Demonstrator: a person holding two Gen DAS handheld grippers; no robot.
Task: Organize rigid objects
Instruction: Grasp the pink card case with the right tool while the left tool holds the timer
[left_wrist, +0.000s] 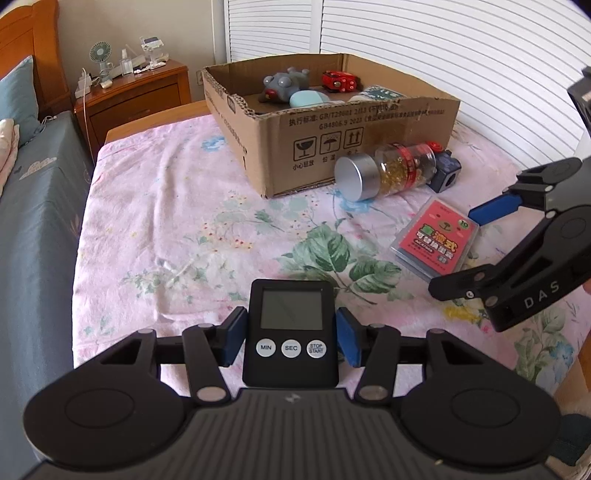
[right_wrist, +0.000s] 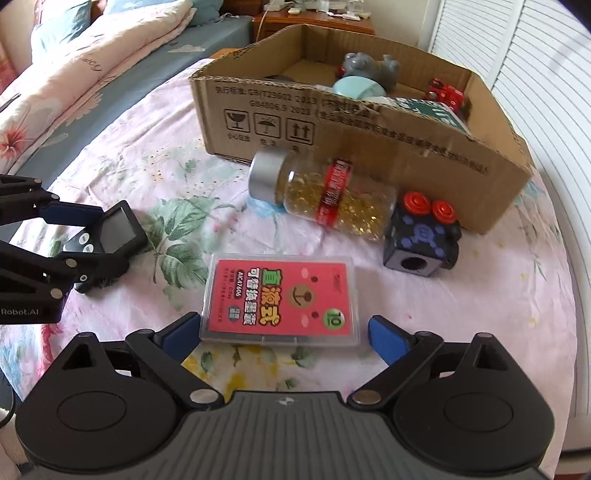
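My left claw (left_wrist: 291, 341) is clamped on the black timer (left_wrist: 290, 338), a light, stiff slab gripped by its side edges. My right claw (right_wrist: 284, 334) stands wide, the clear refill case (right_wrist: 280, 301) between its pads; smooth plastic, so I'd pinch its long edges.

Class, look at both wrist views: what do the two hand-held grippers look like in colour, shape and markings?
Both match. The left hand-held gripper and right hand-held gripper have black linkage arms with silver rivets, blue pads on the fingers, two round black discs and a ribbed grey body. White lettering shows on their sides: "DAS" on the right, "Robot.AI" on the left.
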